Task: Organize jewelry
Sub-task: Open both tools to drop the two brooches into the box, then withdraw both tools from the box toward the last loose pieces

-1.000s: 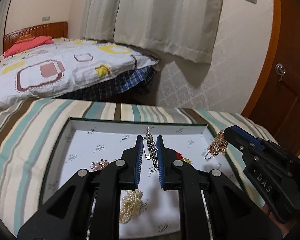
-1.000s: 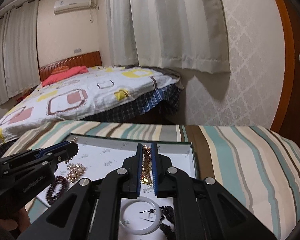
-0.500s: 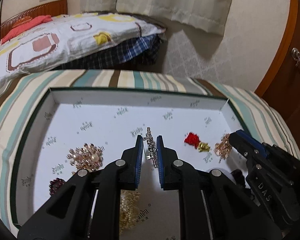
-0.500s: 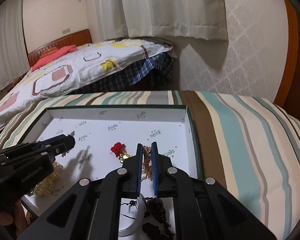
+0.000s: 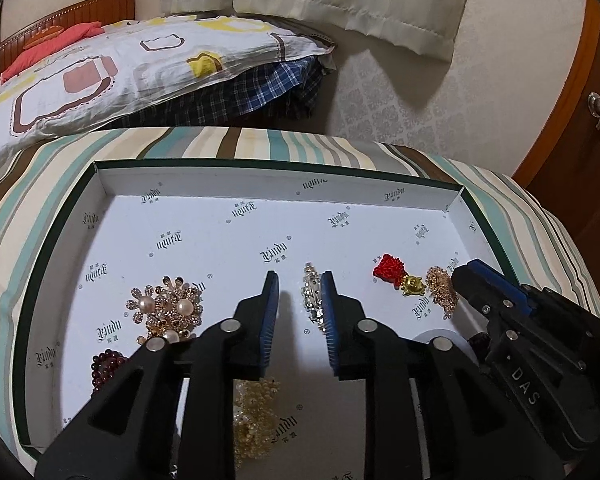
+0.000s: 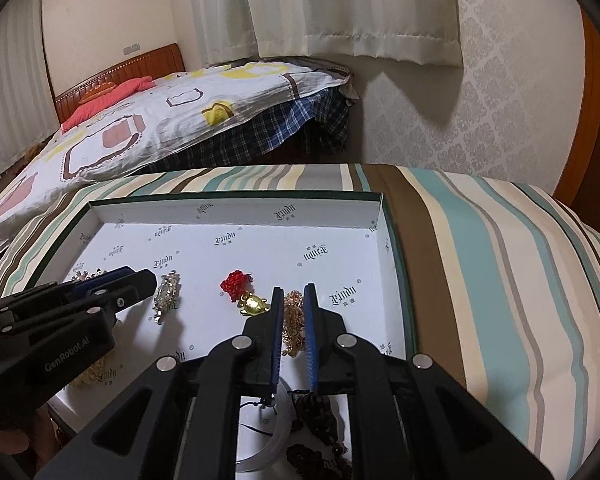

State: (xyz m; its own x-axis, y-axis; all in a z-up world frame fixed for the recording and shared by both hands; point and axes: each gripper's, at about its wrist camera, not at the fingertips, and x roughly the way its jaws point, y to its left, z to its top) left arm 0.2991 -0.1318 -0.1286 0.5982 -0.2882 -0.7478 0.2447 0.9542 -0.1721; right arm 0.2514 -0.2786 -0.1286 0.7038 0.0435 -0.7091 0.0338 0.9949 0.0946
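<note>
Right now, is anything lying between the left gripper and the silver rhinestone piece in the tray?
Nothing visible does. The silver rhinestone piece lies on the tray floor between the left gripper jaws, which are opening, against the right-hand jaw. The red knot charm sits off to its right.

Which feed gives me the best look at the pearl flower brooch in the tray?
The left wrist view. The pearl flower brooch lies there in plain sight on the tray floor, left of the left claw, pearls and petals clear. In the right wrist view only a sliver of it peeks out behind the left claw.
</note>
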